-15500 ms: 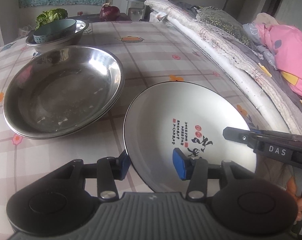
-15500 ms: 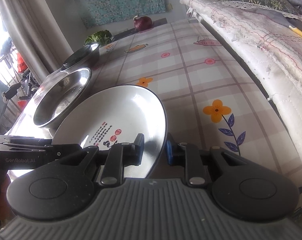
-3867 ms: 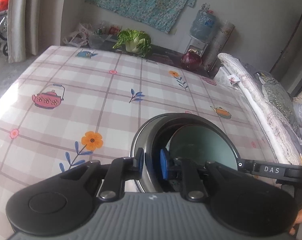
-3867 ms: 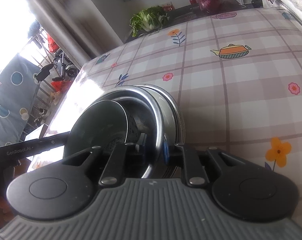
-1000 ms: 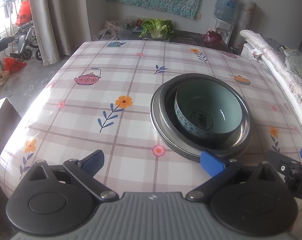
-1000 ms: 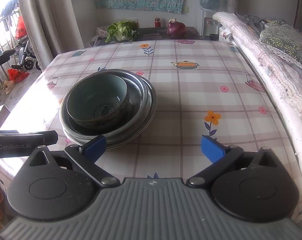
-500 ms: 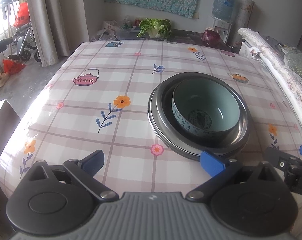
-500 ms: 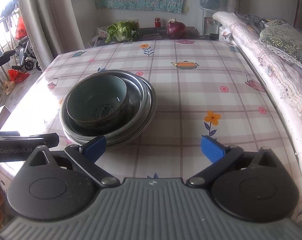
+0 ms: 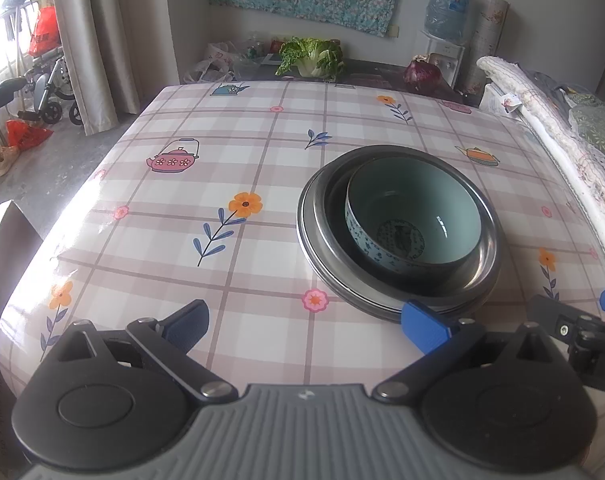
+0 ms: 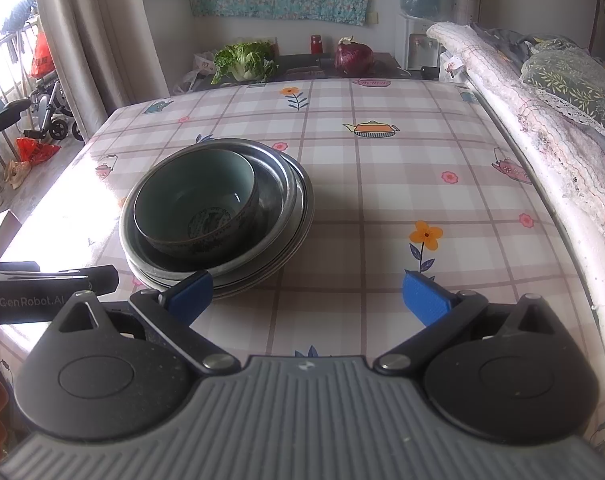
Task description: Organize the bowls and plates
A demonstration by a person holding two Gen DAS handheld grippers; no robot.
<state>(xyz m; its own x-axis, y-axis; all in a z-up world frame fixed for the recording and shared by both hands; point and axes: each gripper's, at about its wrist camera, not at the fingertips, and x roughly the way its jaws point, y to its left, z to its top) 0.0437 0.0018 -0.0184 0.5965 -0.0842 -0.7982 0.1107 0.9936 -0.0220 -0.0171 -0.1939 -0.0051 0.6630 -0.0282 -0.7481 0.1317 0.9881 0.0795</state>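
Note:
A pale green ceramic bowl sits inside a steel bowl, which rests on a stack of plates on the checked tablecloth. The same stack shows in the right wrist view, with the green bowl inside the steel bowl. My left gripper is open and empty, just in front of the stack's near left edge. My right gripper is open and empty, in front of the stack's near right edge.
A folded quilt and bedding run along the table's right edge. A cabbage, a red onion and a water dispenser stand beyond the far end. The table's left edge drops to the floor.
In the last second both grippers have stayed open and eased back slightly. Earlier they were shut on the steel bowl's rim and have let it go onto the stack.

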